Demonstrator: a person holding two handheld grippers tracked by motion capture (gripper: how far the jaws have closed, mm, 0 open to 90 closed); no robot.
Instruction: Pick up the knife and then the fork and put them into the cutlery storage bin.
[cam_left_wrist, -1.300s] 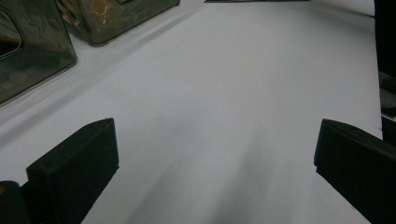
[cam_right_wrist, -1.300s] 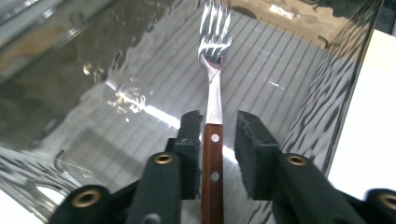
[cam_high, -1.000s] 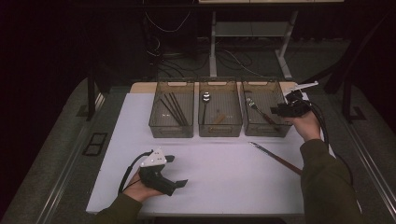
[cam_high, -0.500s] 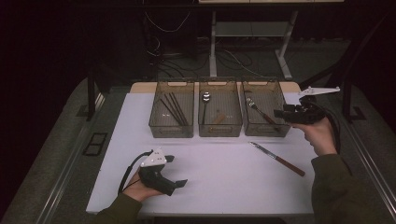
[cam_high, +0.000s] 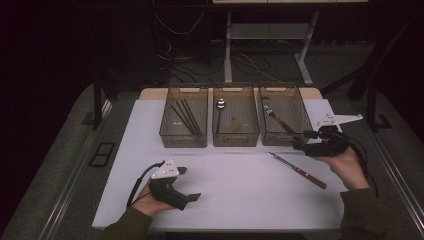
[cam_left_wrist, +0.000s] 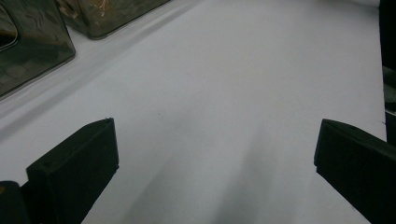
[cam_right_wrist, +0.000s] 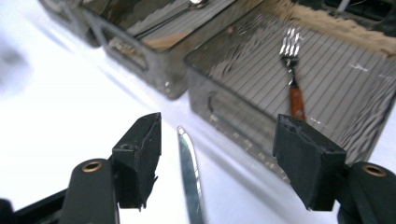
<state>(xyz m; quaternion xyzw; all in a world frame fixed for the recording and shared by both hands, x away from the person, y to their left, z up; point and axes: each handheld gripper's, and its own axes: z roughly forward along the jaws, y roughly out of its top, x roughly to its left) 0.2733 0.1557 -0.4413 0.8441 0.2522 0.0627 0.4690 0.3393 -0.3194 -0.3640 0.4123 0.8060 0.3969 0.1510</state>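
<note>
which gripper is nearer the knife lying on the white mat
Right. The right gripper hovers just beyond the blade end of the knife, jaws open, nothing between them. The left gripper rests well off at the mat's near left, also open.

Both sleeves look dark olive, though the light is dim. Each black gripper carries a grey three-cornered plate, a trailing black cable, brass-coloured screws and blocky black jaws.
</note>
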